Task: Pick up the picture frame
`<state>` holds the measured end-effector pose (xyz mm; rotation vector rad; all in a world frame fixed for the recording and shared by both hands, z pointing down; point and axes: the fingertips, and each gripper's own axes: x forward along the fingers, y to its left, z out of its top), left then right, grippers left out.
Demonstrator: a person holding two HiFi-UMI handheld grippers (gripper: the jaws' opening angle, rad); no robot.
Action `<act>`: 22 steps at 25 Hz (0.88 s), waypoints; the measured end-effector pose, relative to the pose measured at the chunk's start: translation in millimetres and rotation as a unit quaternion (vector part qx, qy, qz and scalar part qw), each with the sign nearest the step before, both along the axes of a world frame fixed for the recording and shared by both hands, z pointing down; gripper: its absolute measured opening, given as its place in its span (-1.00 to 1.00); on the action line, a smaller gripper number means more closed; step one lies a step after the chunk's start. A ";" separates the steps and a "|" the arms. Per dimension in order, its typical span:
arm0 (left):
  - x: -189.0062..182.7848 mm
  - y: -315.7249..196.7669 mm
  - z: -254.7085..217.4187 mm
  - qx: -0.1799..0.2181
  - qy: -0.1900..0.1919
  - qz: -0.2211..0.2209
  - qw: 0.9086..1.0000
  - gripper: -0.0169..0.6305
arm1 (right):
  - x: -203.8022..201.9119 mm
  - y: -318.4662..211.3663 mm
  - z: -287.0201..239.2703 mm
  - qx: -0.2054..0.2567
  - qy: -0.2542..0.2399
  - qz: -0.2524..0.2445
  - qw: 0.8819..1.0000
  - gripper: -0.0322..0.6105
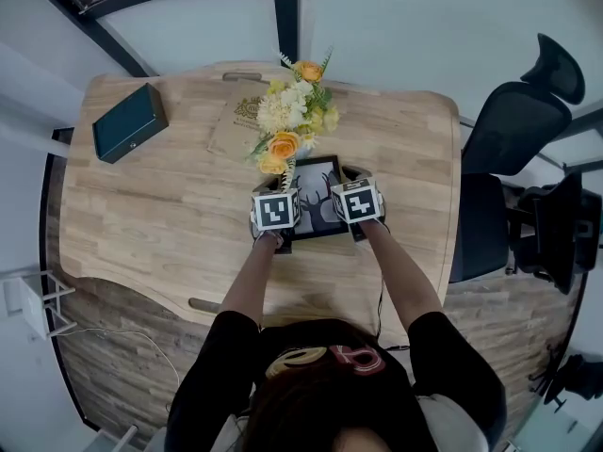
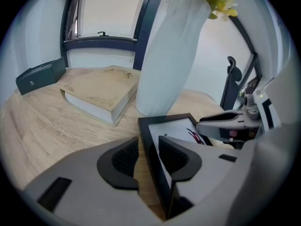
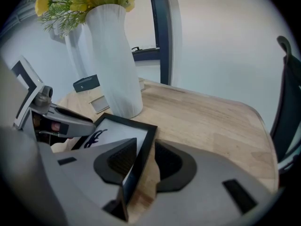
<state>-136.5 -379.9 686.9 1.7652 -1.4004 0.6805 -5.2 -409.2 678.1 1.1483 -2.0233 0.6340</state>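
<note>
The left claw [image 2: 143, 158] is spread wide and straddles the left side rail of the picture frame [image 2: 175, 126]. There is a clear gap at its outer pad, while the inner pad sits close over the glass without seeming to press. The frame is on the wooden surface [image 1: 160, 224], just in front of the white vase [image 2: 171, 55] of flowers [image 1: 292, 121]. The right claw [image 3: 145, 161] is just as wide and straddles the opposite rail, with neither pad bearing on it.

Nothing is gripped yet, so I judge the main risk lies in the closing. If one side bites before the other, the frame could twist or skid across the wood. Pads landing partly on smooth glass may also slip once weight comes on. The vase stands just behind the far edge, tall and top-heavy with blooms, so a forward nudge or a tilted lift could topple it. The book [image 2: 99, 93] farther left looks safely clear.

From the head view, the marker cubes cover the frame's near corners and much of its print. I cannot tell whether it lies flat or leans on a back stand, or how deep either rail sits between the pads.
</note>
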 end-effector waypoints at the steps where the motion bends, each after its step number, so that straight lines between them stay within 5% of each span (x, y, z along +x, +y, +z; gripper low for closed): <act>1: 0.1 0.4 2.1 -0.004 -0.001 0.002 1.000 -0.55 | -0.6 0.2 1.6 -0.003 -0.001 0.001 1.000 -0.51; 12: 2.1 -0.5 4.6 -0.037 0.040 -0.039 0.998 -0.57 | -0.2 -0.7 9.4 -0.031 -0.013 0.038 0.999 -0.51; 22: 2.6 0.7 3.6 -0.052 0.038 -0.048 0.997 -0.60 | 0.4 0.9 11.6 -0.052 -0.010 0.063 0.997 -0.59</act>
